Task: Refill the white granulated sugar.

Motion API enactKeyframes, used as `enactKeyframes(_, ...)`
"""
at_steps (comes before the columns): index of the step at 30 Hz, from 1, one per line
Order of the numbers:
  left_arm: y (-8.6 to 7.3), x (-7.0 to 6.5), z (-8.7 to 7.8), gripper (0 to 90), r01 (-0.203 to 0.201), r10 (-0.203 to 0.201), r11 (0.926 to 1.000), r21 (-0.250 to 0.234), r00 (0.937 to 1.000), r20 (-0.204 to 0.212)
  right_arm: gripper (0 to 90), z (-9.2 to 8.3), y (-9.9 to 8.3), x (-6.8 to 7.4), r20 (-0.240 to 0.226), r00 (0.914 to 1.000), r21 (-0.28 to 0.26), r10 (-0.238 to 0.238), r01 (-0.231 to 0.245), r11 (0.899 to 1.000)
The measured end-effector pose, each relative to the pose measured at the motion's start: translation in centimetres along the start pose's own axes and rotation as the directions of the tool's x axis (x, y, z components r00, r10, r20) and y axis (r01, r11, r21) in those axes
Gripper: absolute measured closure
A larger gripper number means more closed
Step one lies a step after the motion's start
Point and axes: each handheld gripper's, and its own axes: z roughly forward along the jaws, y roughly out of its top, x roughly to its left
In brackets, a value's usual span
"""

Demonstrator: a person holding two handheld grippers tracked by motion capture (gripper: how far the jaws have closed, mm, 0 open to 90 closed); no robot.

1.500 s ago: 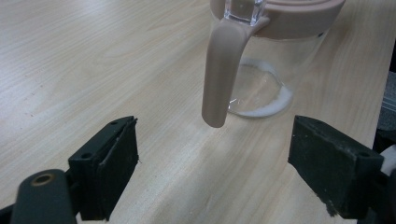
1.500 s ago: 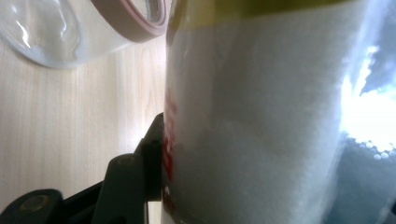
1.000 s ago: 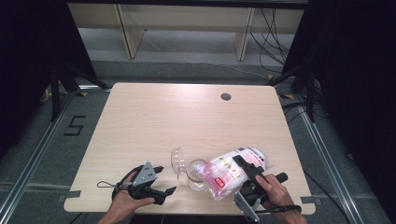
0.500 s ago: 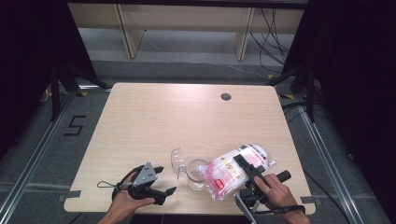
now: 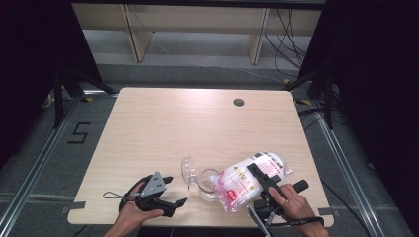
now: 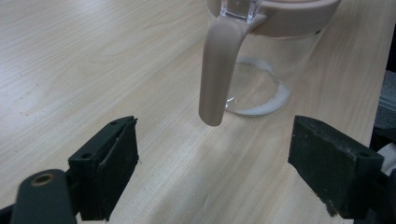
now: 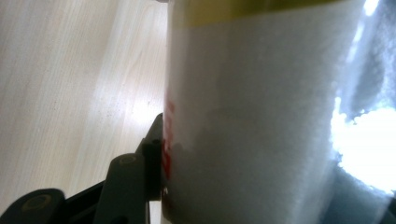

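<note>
High view: our right gripper [image 5: 261,177] grips the tilted bag [image 5: 244,180] over the jug [image 5: 207,184]; our left gripper [image 5: 174,190], jaws spread, waits beside the jug.

High view overhead, gripper views close, sharing table [image 5: 163,123]

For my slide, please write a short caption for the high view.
Right gripper tilts a bag of white powder over a glass jug; open left gripper waits beside it.
</note>
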Motion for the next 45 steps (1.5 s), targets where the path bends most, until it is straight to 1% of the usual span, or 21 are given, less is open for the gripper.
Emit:
enactKeyframes(2,0.04,0.07,0.0,15.3,-0.016,0.016,0.9999,0.001,0.9999,0.002,51.5,-0.05,0.01,0.05,-0.005,0.9999,0.005,0.009,-0.009,1.0)
enactKeyframes(3,0.09,0.17,-0.04,15.3,-0.034,0.034,0.9994,0.009,0.9994,0.0,51.5,-0.11,-0.02,-0.05,-0.019,0.9998,0.011,-0.007,0.008,1.0)
enactKeyframes(5,0.09,0.18,-0.05,15.3,-0.036,0.036,0.9993,0.012,0.9994,0.0,51.5,-0.16,0.01,-0.14,-0.016,0.9996,0.015,-0.021,0.022,1.0)
enactKeyframes(6,0.01,-0.03,0.01,15.3,-0.001,0.001,1.0,0.007,1.0,0.003,51.5,-0.15,0.07,-0.05,0.002,0.9999,0.016,-0.011,0.011,1.0)
enactKeyframes(7,0.02,-0.02,0.01,15.3,-0.004,0.004,1.0,0.008,1.0,0.001,51.6,-0.2,0.04,-0.13,-0.012,0.9994,0.022,-0.034,0.034,0.999)
enactKeyframes(10,0.02,0.01,0.03,15.4,-0.002,0.002,0.9999,0.013,0.9999,0.013,51.6,-0.2,0.07,-0.1,-0.005,0.9994,0.025,-0.034,0.034,0.999)
enactKeyframes(11,0.02,0.01,0.04,15.4,-0.002,0.002,0.9999,0.012,0.9999,0.013,51.7,-0.2,0.12,-0.14,-0.01,0.9983,0.026,-0.058,0.058,0.998)
enactKeyframes(14,0.02,0.01,0.04,15.4,-0.002,0.002,0.9999,0.013,0.9999,0.012,51.7,-0.13,0.19,-0.1,0.002,0.9982,0.016,-0.061,0.06,0.998)
enactKeyframes(16,0.01,0.0,0.05,15.3,-0.003,0.003,0.9999,0.013,0.9999,0.013,51.8,-0.25,0.18,0.22,-0.016,0.9987,0.04,-0.048,0.048,0.998)
enactKeyframes(18,0.0,-0.03,0.07,15.3,-0.001,0.001,1.0,0.009,1.0,0.008,51.8,-0.25,0.23,0.11,-0.02,0.9983,0.048,-0.055,0.056,0.997)
enactKeyframes(23,0.01,0.04,0.04,15.3,-0.003,0.003,0.9999,0.014,0.9999,0.011,51.9,-0.16,0.22,0.02,-0.012,0.9978,0.04,-0.066,0.066,0.997)
enactKeyframes(26,0.0,-0.02,0.07,15.4,-0.002,0.002,1.0,0.01,1.0,0.009,51.9,0.03,0.26,-0.19,0.005,0.9944,0.014,-0.106,0.105,0.994)
enactKeyframes(29,0.0,-0.02,0.08,15.3,0.0,0.0,1.0,0.01,1.0,0.008,52.0,-0.12,0.25,-0.03,0.0,0.997,0.032,-0.077,0.077,0.997)
enactKeyframes(30,-0.01,-0.02,0.09,15.4,0.0,0.0,1.0,0.009,1.0,0.007,52.0,-0.06,0.28,-0.04,0.021,0.9974,0.024,-0.069,0.068,0.997)
enactKeyframes(32,-0.01,-0.02,0.1,15.4,0.001,-0.001,1.0,0.009,1.0,0.008,52.0,-0.04,0.27,-0.22,0.008,0.9954,0.02,-0.095,0.095,0.995)
enactKeyframes(34,-0.01,-0.03,0.09,15.4,0.0,0.0,1.0,0.009,1.0,0.008,52.1,-0.09,0.25,0.01,0.009,0.9977,0.029,-0.067,0.067,0.997)
enactKeyframes(35,-0.01,-0.03,0.08,15.4,0.0,0.0,1.0,0.009,1.0,0.008,52.1,0.02,0.27,-0.17,0.014,0.9957,0.018,-0.092,0.091,0.996)
enactKeyframes(40,-0.01,-0.04,0.09,15.3,0.0,0.0,1.0,0.009,1.0,0.008,52.2,0.01,0.24,-0.25,0.021,0.995,0.014,-0.097,0.097,0.995)
enactKeyframes(42,-0.01,-0.04,0.1,15.3,-0.001,0.001,1.0,0.009,1.0,0.008,52.2,-0.09,0.28,-0.38,0.005,0.9942,0.028,-0.107,0.107,0.994)
enactKeyframes(44,-0.01,-0.05,0.1,15.4,0.0,0.0,1.0,0.008,1.0,0.008,52.2,-0.03,0.23,-0.36,0.031,0.9937,0.014,-0.108,0.108,0.994)
enactKeyframes(45,-0.01,-0.04,0.09,15.4,-0.001,0.001,1.0,0.009,1.0,0.008,52.3,-0.06,0.22,-0.37,0.019,0.9943,0.016,-0.104,0.104,0.994)
